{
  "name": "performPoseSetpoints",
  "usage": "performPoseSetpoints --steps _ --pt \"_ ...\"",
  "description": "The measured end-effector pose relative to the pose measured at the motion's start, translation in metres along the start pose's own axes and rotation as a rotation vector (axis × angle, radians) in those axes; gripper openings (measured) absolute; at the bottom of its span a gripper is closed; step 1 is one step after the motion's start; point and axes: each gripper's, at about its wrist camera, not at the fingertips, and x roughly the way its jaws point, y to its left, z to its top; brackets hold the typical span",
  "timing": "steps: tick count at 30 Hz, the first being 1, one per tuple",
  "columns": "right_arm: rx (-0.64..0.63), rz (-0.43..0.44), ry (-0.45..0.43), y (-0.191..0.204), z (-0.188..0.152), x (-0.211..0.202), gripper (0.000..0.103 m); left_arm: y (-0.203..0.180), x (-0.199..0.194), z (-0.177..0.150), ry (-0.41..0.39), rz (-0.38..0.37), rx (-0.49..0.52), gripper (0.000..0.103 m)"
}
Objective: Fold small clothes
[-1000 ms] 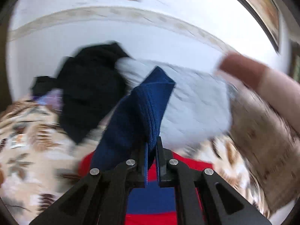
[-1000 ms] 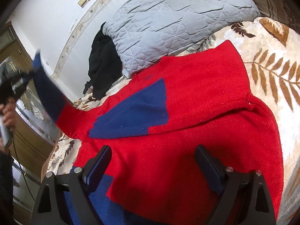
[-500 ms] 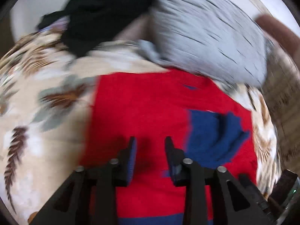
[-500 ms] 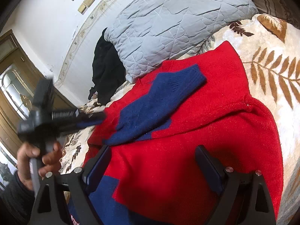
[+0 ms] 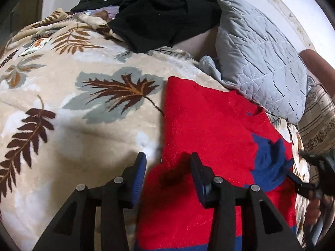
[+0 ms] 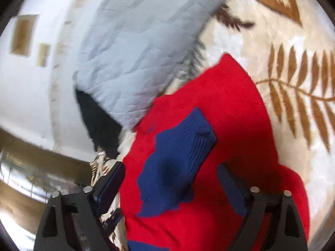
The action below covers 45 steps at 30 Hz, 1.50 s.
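A red knit sweater (image 5: 209,136) with a blue hem band lies flat on the bed. Its blue sleeve (image 5: 268,163) is folded across the chest. My left gripper (image 5: 167,161) hovers low over the sweater's left edge. Its jaws are opening, with the edge of the red knit below the gap and nothing pinched. In the right wrist view, my right gripper (image 6: 170,167) hangs above the blue sleeve (image 6: 178,156) on the red sweater (image 6: 240,108). Its jaws are wide and closing, and the pads press on nothing. That view is blurred.
A grey quilted pillow (image 5: 257,58) leans against the wall past the sweater's collar, with a black garment (image 5: 167,10) heaped beside it. A cream leaf-print blanket (image 5: 73,104) covers the bed. A striped cushion (image 5: 318,115) sits at the right, with a hand holding the other gripper below it.
My left gripper let go of the blue sleeve, which now lies folded over the sweater's chest. It dropped to the sweater's left edge and opened. My right gripper rolled, moved over the sleeve and narrowed.
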Motion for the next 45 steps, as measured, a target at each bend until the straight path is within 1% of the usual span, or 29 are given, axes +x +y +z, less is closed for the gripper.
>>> performPoseSetpoints --steps 1,2,3,4,6,9,10,12,13,14,16,17,18,19,20,21,23,26,28,31,32,34,36,37,38,39,40,42,45 --pt "-0.02 -0.075 0.019 0.004 0.002 0.009 0.072 0.0 0.001 -0.001 -0.002 -0.004 0.01 0.044" --pt "-0.022 -0.124 0.034 0.003 0.002 0.016 0.046 0.003 0.002 -0.004 -0.004 -0.011 0.02 0.046" --pt "-0.021 -0.177 0.05 0.003 0.002 0.022 0.013 0.002 0.005 -0.002 -0.006 -0.017 0.02 0.047" --pt "-0.032 -0.217 0.055 0.004 0.002 0.025 0.011 0.005 0.005 -0.002 -0.005 -0.028 0.013 0.048" --pt "-0.139 -0.263 0.012 0.028 0.0 0.019 0.007 0.007 0.005 0.001 0.004 -0.043 -0.004 0.048" --pt "-0.308 -0.212 -0.117 0.088 -0.004 -0.012 0.007 0.008 0.004 0.001 0.001 -0.049 -0.013 0.048" --pt "-0.387 -0.202 -0.2 0.11 -0.01 -0.032 0.007 0.008 0.004 -0.001 0.004 -0.047 -0.001 0.048" --pt "-0.423 -0.206 -0.29 0.113 -0.019 -0.051 0.006 0.007 0.004 -0.003 0.005 -0.044 0.011 0.049" --pt "-0.406 -0.248 -0.304 0.101 -0.024 -0.052 0.007 0.007 0.005 -0.003 0.006 -0.043 0.009 0.049" --pt "-0.368 -0.328 -0.275 0.071 -0.025 -0.039 0.008 0.007 0.006 -0.003 0.008 -0.042 0.003 0.049" --pt "-0.249 -0.384 -0.135 0.021 -0.022 -0.013 0.011 0.007 0.006 -0.004 0.006 -0.04 0.005 0.05" --pt "-0.131 -0.344 -0.055 -0.009 -0.021 -0.006 0.011 0.007 0.006 -0.005 0.005 -0.04 0.01 0.051" --pt "-0.065 -0.263 -0.069 -0.024 -0.022 -0.012 0.011 0.007 0.006 -0.005 0.004 -0.038 0.013 0.051" --pt "-0.043 -0.22 -0.107 -0.028 -0.021 -0.023 0.013 0.007 0.007 -0.006 0.004 -0.035 0.014 0.052" --pt "-0.052 -0.209 -0.116 -0.025 -0.019 -0.027 0.026 0.006 0.009 -0.006 0.002 -0.033 0.013 0.054" --pt "-0.076 -0.179 -0.126 -0.018 -0.018 -0.033 0.054 0.005 0.009 -0.006 0.0 -0.032 0.016 0.055" --pt "-0.121 -0.143 -0.137 -0.008 -0.015 -0.04 0.092 0.003 0.009 -0.007 -0.003 -0.025 0.031 0.056" --pt "-0.18 -0.129 -0.079 0.003 -0.011 -0.031 0.091 0.003 0.009 -0.006 -0.002 -0.028 0.031 0.057" --pt "-0.217 -0.161 -0.045 0.007 -0.01 -0.02 0.091 0.004 0.009 -0.006 0.001 -0.035 0.026 0.057" --pt "-0.259 -0.197 -0.062 0.013 -0.009 -0.015 0.09 0.005 0.01 -0.006 0.002 -0.037 0.023 0.057" --pt "-0.272 -0.202 -0.051 0.014 -0.009 -0.014 0.086 0.004 0.01 -0.006 0.002 -0.036 0.025 0.058" --pt "-0.309 -0.228 -0.002 0.019 -0.008 -0.002 0.069 0.003 0.01 -0.006 0.002 -0.034 0.029 0.058" --pt "-0.371 -0.346 0.073 0.02 -0.007 0.017 0.032 0.003 0.01 -0.006 0.001 -0.035 0.03 0.058" --pt "-0.389 -0.375 0.084 0.02 -0.007 0.021 0.028 0.004 0.01 -0.006 0.001 -0.037 0.029 0.058" --pt "-0.424 -0.415 0.092 0.023 -0.005 0.023 0.011 0.004 0.01 -0.006 0.001 -0.039 0.028 0.058" --pt "-0.451 -0.432 0.095 0.027 -0.004 0.022 0.005 0.004 0.01 -0.006 0.001 -0.039 0.027 0.058" --pt "-0.493 -0.442 0.093 0.036 -0.005 0.02 0.004 0.003 0.01 -0.006 0.001 -0.039 0.028 0.058" --pt "-0.633 -0.487 0.017 0.065 -0.01 0.005 0.004 0.003 0.01 -0.006 0.0 -0.038 0.029 0.058" --pt "-0.733 -0.496 -0.13 0.101 -0.01 -0.022 0.004 0.003 0.011 -0.006 -0.001 -0.04 0.035 0.062"
